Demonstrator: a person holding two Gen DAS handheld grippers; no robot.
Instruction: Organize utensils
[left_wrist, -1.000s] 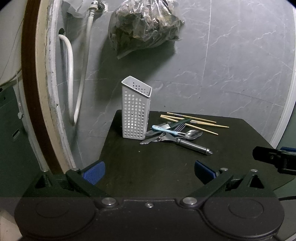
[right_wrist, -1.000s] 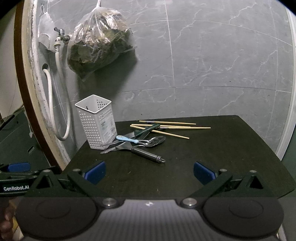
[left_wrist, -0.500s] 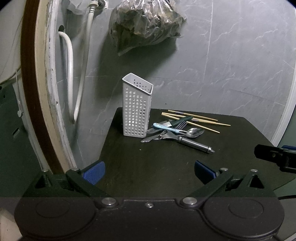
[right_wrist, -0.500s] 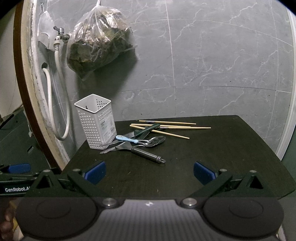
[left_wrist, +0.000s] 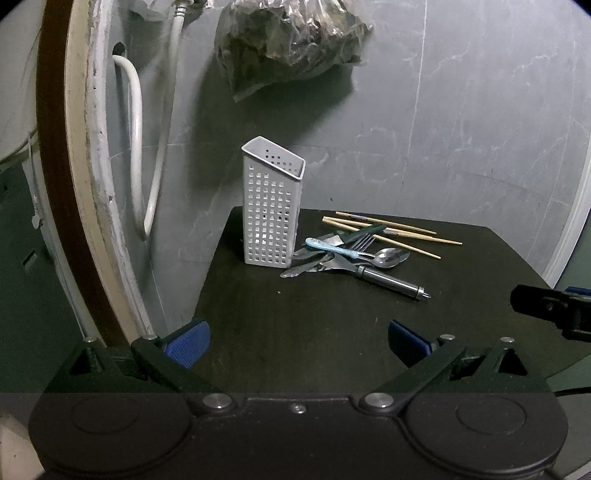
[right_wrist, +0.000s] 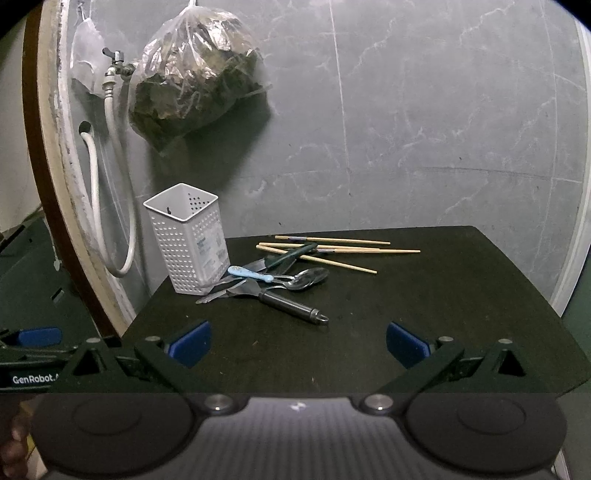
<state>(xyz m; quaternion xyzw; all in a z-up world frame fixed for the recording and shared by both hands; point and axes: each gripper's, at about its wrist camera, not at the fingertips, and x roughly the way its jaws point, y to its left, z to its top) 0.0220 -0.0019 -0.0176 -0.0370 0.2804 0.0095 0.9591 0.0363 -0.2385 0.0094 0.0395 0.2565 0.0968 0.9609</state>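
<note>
Left gripper (left_wrist: 295, 341): jaws spread wide, nothing between the blue pads, low over the near edge of the dark table (left_wrist: 280, 332). Right gripper (right_wrist: 297, 341): jaws likewise spread and empty, same near edge. Utensil pile (right_wrist: 275, 278) well ahead of both sets of jaws, toward the table's far side, touching the foot of the upright white perforated holder (right_wrist: 188, 240). Wooden chopsticks (right_wrist: 332, 251) fanned flat just behind the pile. Black-handled tool (left_wrist: 391, 281) nearest the jaws, lying apart from them.
</note>
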